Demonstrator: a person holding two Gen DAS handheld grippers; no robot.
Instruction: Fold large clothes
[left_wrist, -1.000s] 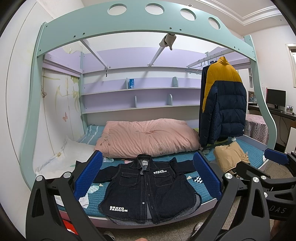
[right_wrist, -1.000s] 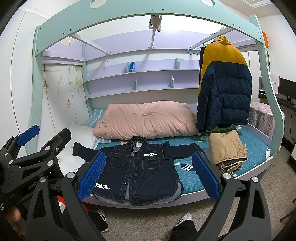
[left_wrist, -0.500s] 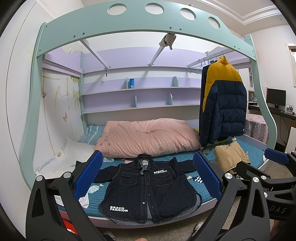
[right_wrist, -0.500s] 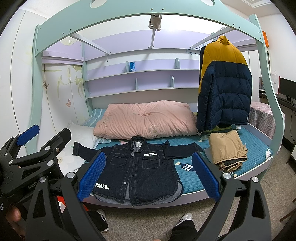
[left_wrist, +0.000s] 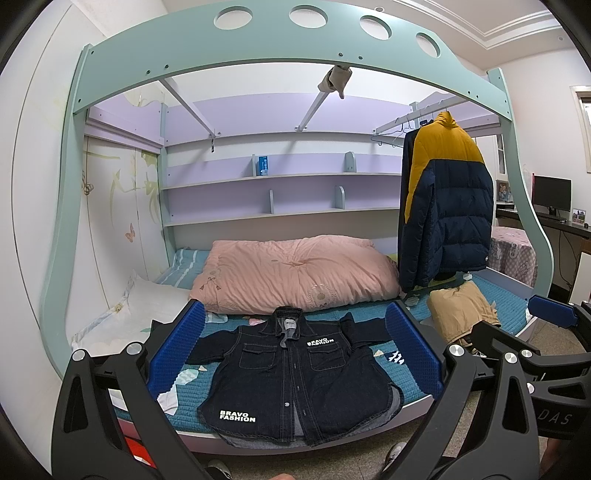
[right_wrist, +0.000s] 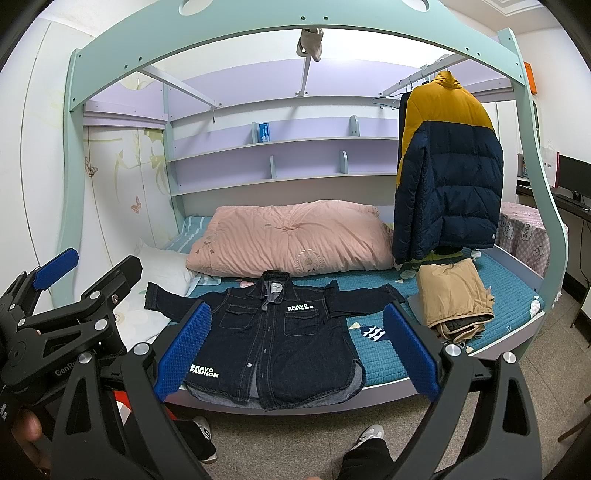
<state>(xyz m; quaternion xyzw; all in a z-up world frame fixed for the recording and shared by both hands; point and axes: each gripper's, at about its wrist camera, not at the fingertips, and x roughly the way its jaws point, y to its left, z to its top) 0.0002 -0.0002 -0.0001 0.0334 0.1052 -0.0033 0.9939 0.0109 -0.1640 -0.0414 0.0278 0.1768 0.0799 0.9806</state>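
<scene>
A dark denim jacket (left_wrist: 295, 373) (right_wrist: 273, 339) with white "BRAVO FASHION" lettering lies face up and spread flat at the front edge of the bed, sleeves out to both sides. My left gripper (left_wrist: 295, 350) is held in the air in front of the bed, open, its blue pads (left_wrist: 177, 347) framing the jacket with nothing between them. My right gripper (right_wrist: 295, 347) is likewise open and empty, back from the bed edge. The left gripper (right_wrist: 55, 266) also shows at the left of the right wrist view.
A pink quilt (left_wrist: 295, 273) lies behind the jacket, a white pillow (left_wrist: 140, 314) to the left, folded tan clothes (right_wrist: 454, 295) to the right. A navy-and-yellow puffer coat (right_wrist: 447, 166) hangs over the bed's right end. The teal bed frame (left_wrist: 258, 44) arches overhead. A person's shoes (right_wrist: 365, 435) stand on the floor.
</scene>
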